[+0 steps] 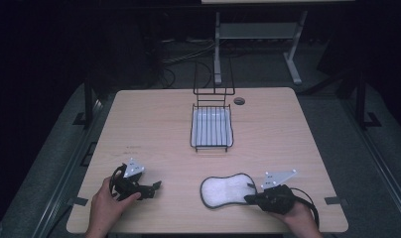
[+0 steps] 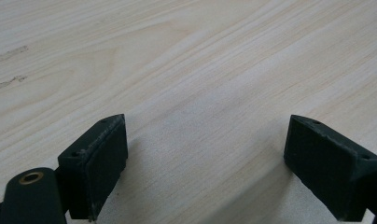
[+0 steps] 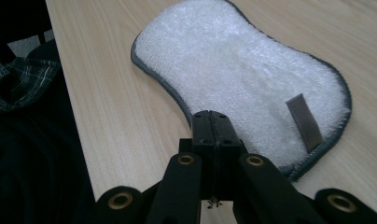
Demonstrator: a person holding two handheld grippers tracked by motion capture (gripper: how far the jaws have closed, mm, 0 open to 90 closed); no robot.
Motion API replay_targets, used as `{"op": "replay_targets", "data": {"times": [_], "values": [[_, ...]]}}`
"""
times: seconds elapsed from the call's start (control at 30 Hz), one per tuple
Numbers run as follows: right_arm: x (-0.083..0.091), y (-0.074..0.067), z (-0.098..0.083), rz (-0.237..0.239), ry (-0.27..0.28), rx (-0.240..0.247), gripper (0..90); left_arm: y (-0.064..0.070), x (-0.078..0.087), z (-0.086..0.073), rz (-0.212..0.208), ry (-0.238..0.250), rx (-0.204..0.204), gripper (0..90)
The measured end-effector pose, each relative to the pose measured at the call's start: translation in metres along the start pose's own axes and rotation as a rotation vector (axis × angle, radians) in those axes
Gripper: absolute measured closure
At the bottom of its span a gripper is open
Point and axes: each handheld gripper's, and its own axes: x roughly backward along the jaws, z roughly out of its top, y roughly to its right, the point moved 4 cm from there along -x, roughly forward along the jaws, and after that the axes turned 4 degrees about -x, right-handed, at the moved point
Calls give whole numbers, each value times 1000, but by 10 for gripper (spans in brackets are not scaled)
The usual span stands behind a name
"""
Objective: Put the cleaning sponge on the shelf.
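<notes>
The right gripper [image 3: 213, 122] sits nearest, its jaws pressed flat together with no gap, their tips over the near edge of a white scrubbing pad [image 3: 252, 74]; whether any of the pad's rim is pinched between them cannot be told. The pad lies flat on the pale wood bench [image 1: 154, 129], a peanut-shaped piece with a narrowed waist, fluffy white pile on top, a dark grey stitched border all round, and a small grey-brown fabric loop [image 3: 304, 122] sewn near one end. In the high view the pad [image 1: 227, 190] rests near the bench's front edge, and the right gripper [image 1: 251, 198], held in the person's right hand [image 1: 293, 210], touches the pad's right end. Well to the left of the pad, the left gripper [image 1: 154, 188] lies low over bare wood in the person's left hand [image 1: 106, 203]; its jaws stand wide apart with only wood grain between them. Beyond the pad, toward the bench's far edge, a black wire rack [image 1: 212, 126] stands over a white tray, with a small round hole [image 1: 239, 101] in the benchtop just to the rack's right.
</notes>
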Motion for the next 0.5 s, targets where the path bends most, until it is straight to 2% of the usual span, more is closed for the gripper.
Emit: {"op": "replay_targets", "data": {"times": [0.33,0.5], "values": [[-9,2,-2,1,-38,-8,898,0,0,0,0,0,0,128],[-8,7,-1,-21,-39,-16,898,0,0,0,0,0,-1,127]]}}
